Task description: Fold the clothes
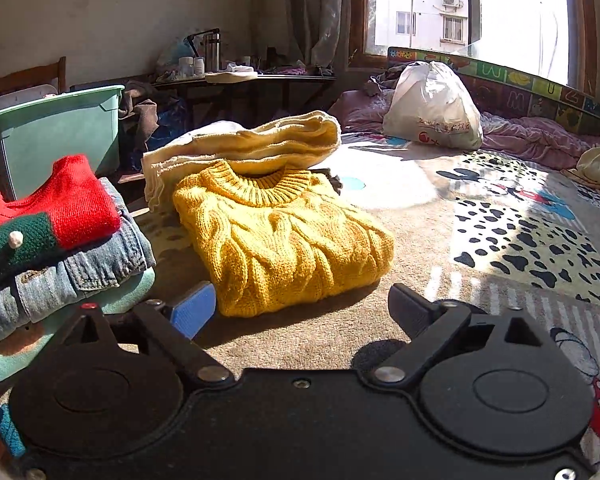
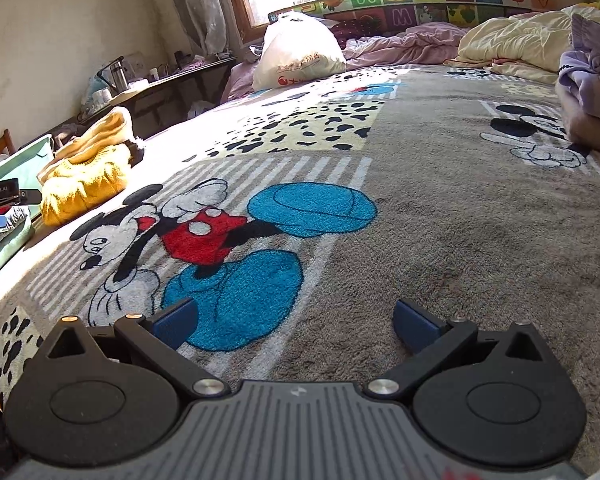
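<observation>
Yellow cable-knit sweater [image 1: 284,240] folded neat on bed blanket [image 1: 440,248], cream knit [image 1: 244,144] behind. Green bin [image 1: 56,136], contents hidden. Both grippers' jaws released, gripping nothing: left gripper [image 1: 300,308], right gripper [image 2: 296,320].

Blanket [image 2: 440,220]: grey plush with cartoon mouse figures and black-spotted panels, covering the bed across the lower and centre frame.
Plastic bag [image 1: 434,108]: white, knotted at the top, red print, upper right of centre, resting on the bed.
Storage bin [image 1: 56,136]: pale green plastic, left edge of the frame.
Side table [image 1: 244,80]: dark, upper centre, cluttered with bottles and a steel flask [image 1: 212,50].
Window [image 1: 472,8]: upper right, bright daylight, apartment building outside.
Alphabet mat [image 1: 540,92]: coloured letter panels standing upright along the far edge of the bed, below the window.
Chair [image 1: 24,76]: wooden back only, upper left.
</observation>
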The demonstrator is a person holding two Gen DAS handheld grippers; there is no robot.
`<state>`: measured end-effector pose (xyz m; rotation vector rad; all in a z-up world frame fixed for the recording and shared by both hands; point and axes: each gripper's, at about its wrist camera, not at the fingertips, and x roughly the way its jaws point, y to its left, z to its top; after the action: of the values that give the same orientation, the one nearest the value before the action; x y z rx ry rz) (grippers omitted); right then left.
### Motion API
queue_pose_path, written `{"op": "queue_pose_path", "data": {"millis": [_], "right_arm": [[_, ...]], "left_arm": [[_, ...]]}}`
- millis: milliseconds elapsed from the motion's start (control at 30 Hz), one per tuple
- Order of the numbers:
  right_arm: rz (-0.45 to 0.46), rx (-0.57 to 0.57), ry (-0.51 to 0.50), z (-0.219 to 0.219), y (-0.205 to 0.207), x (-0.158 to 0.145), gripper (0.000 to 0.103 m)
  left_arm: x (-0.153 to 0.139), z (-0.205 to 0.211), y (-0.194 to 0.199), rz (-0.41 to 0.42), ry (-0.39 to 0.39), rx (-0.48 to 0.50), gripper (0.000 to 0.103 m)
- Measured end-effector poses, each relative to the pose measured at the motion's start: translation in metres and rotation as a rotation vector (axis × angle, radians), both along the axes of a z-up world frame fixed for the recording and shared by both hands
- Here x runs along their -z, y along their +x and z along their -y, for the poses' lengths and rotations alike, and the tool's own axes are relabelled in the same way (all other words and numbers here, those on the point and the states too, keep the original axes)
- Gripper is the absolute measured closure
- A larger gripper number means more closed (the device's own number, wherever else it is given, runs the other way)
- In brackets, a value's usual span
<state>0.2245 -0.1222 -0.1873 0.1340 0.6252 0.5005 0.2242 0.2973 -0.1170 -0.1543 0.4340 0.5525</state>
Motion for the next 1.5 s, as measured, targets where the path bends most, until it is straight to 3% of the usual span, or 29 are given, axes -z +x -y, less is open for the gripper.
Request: {"op": "queue_pose_path", "data": {"millis": [67,200,400,500,533,567,633,700,800,1000,1033,1133,1367,1433,1500], "right_arm": [[-0.001,0.0,0.008,0.001,0.001,0.001,0.0],[-0.02,-0.008,0.031,0.004,0.007,0.003,0.0],[-0.018,-0.013,0.037,0.004,0.009,0.005,0.0],[-0.018,-0.013,0.04,0.004,0.009,0.005,0.0],[-0.017,-0.013,0.041,0.004,0.009,0.005,0.0],[-0.017,-0.013,0.042,0.004,0.009,0.005,0.0],[-0.018,-0.013,0.045,0.004,0.009,0.005,0.0],[-0.02,-0.013,0.05,0.005,0.009,0.004,0.0],[-0.026,-0.01,0.07,0.008,0.008,0.004,0.0],[-0.077,0.051,0.225,0.037,0.011,-0.003,0.0],[-0.081,0.073,0.251,0.045,0.012,-0.006,0.0],[-0.065,0.138,0.31,0.07,0.014,-0.019,0.0],[0.027,0.257,0.376,0.133,0.009,-0.048,0.0],[0.049,0.298,0.407,0.153,0.009,-0.052,0.0],[0.068,0.335,0.427,0.167,0.01,-0.054,0.0]], "left_arm": [[0.002,-0.01,0.014,0.012,0.005,-0.028,0.021],[0.008,-0.025,0.033,0.024,0.018,-0.063,0.023],[0.031,-0.044,0.061,-0.111,0.033,-0.078,0.034],[0.034,-0.042,0.059,-0.117,0.063,-0.054,0.058],[0.03,-0.038,0.056,-0.111,0.073,-0.041,0.071],[0.025,-0.033,0.052,-0.1,0.08,-0.022,0.082],[0.013,-0.021,0.044,-0.079,0.071,0.024,0.086],[0.0,-0.004,0.035,-0.058,0.069,0.078,0.087],[-0.022,0.039,0.02,-0.029,0.126,0.185,0.088],[-0.052,0.145,-0.01,0.039,0.231,0.426,0.088],[-0.053,0.163,-0.015,0.052,0.262,0.46,0.088],[-0.058,0.22,-0.038,0.108,0.457,0.53,0.088],[-0.089,0.296,-0.073,0.331,0.874,0.493,0.089],[-0.09,0.31,-0.076,0.392,0.949,0.449,0.089],[-0.081,0.318,-0.08,0.388,0.979,0.473,0.089]]}}
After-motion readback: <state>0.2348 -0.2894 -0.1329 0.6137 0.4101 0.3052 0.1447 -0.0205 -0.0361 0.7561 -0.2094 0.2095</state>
